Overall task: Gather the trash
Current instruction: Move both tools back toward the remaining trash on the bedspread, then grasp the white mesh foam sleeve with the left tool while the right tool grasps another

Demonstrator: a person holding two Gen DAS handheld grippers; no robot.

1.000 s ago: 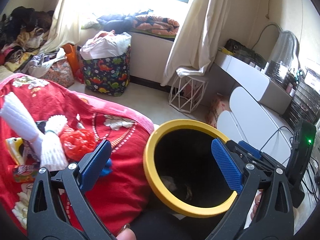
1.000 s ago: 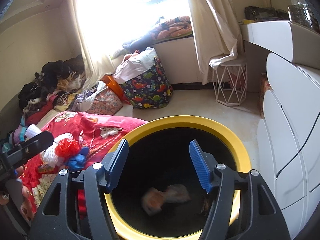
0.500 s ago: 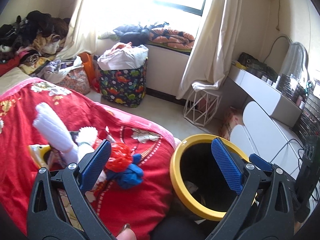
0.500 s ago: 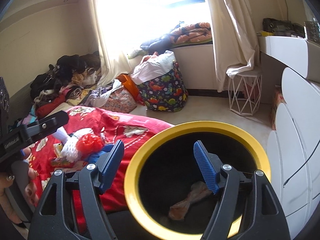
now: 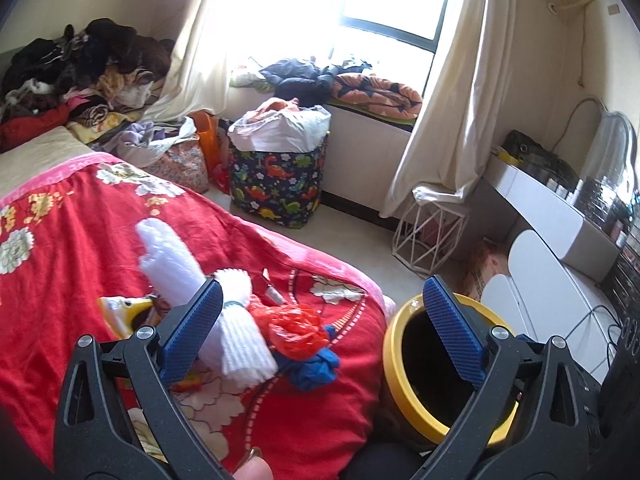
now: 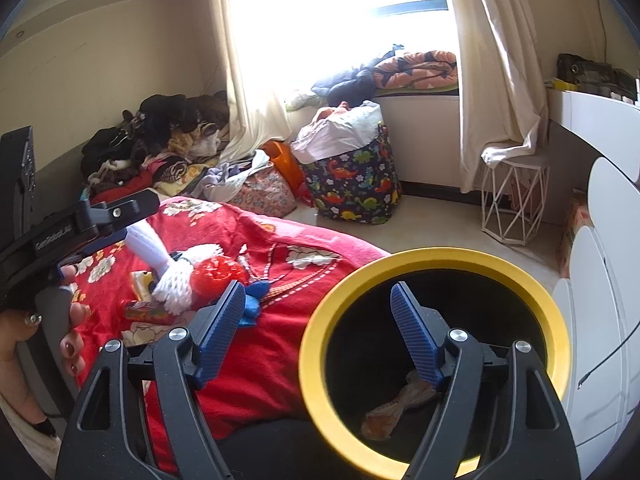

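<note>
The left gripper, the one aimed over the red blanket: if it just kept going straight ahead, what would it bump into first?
Most likely the pile of litter on the red blanket. The open left gripper points at the red plastic bag beside the white foam netting. Depth is hard to judge, so either could come first.

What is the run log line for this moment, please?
right tool: open, empty | left tool: open, empty | bin: wrapper inside | bed: red bag waiting

- Black bin (image 6: 434, 264) with a yellow rim stands upright beside the bed, a crumpled wrapper (image 6: 396, 404) lying inside at 6 o'clock.
- On the red bedspread: a white foam net (image 5: 240, 340), with a red plastic bag (image 5: 294, 330) touching it at 3 o'clock and a blue bag (image 5: 314, 368) at 4 o'clock.
</note>
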